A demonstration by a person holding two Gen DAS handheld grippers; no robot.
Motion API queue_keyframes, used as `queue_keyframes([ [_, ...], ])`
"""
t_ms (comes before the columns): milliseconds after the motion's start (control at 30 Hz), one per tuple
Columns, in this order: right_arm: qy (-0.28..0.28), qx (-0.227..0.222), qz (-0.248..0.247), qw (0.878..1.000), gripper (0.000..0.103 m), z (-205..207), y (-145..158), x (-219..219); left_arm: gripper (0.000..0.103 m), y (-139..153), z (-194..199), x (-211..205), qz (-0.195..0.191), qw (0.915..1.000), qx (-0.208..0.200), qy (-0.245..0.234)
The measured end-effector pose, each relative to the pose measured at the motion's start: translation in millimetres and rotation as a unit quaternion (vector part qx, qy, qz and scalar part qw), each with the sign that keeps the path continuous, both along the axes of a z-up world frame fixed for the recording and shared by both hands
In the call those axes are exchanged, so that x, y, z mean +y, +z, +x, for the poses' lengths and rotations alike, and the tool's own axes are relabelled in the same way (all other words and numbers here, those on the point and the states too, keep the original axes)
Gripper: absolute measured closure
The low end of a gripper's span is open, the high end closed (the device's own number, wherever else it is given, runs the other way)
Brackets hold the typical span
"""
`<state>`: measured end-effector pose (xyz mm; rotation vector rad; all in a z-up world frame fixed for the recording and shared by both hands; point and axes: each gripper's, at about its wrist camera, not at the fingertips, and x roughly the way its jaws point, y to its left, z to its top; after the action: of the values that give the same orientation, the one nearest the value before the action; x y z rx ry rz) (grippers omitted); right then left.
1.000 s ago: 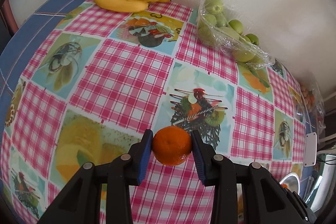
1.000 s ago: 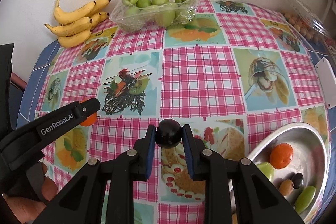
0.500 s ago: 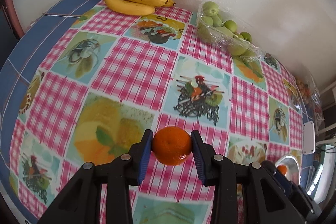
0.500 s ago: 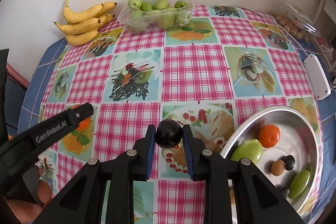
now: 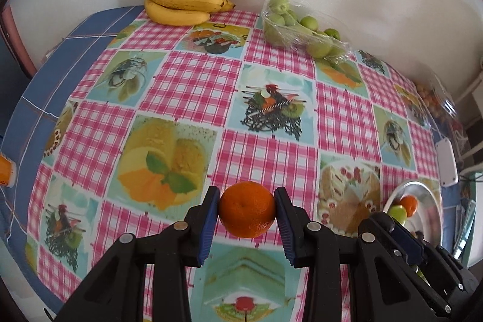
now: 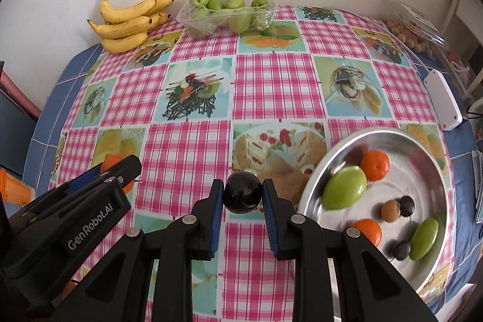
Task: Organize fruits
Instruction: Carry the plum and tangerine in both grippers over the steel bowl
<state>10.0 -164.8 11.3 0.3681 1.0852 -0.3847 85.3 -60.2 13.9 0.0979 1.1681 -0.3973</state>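
Note:
My left gripper [image 5: 246, 213] is shut on an orange tangerine [image 5: 247, 209], held above the checked tablecloth. My right gripper [image 6: 243, 196] is shut on a dark plum [image 6: 242, 196], just left of a round metal tray [image 6: 434, 159]. The tray holds two tangerines [image 6: 375, 165], green fruits [image 6: 344, 191] and small dark and brown fruits [image 6: 406, 206]. The left gripper also shows at the lower left of the right wrist view [image 6: 120, 171]. The tray appears at the right edge of the left wrist view [image 5: 434, 201].
A bunch of bananas [image 6: 129, 20] lies at the back left by the wall. A clear plastic punnet of green fruits [image 6: 229, 12] sits beside it. A plastic box of small brown fruits [image 6: 413, 29] and a white device [image 6: 443, 101] lie at the right edge.
Both grippers have pulled back and risen with their fruits. The right gripper has moved toward the tray, which now shows larger and closer.

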Motion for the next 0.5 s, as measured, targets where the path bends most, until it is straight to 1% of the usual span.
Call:
queue_keyframes([
  [267, -0.009, -0.002, 0.006, 1.000, 0.076, -18, 0, 3, 0.063, 1, -20, 2, 0.013, 0.9998, -0.010, -0.009],
  [500, -0.010, 0.001, 0.003, 1.000, 0.076, -32, 0, 9, 0.063, 2, -35, 7, 0.016, 0.9997, -0.014, -0.014],
])
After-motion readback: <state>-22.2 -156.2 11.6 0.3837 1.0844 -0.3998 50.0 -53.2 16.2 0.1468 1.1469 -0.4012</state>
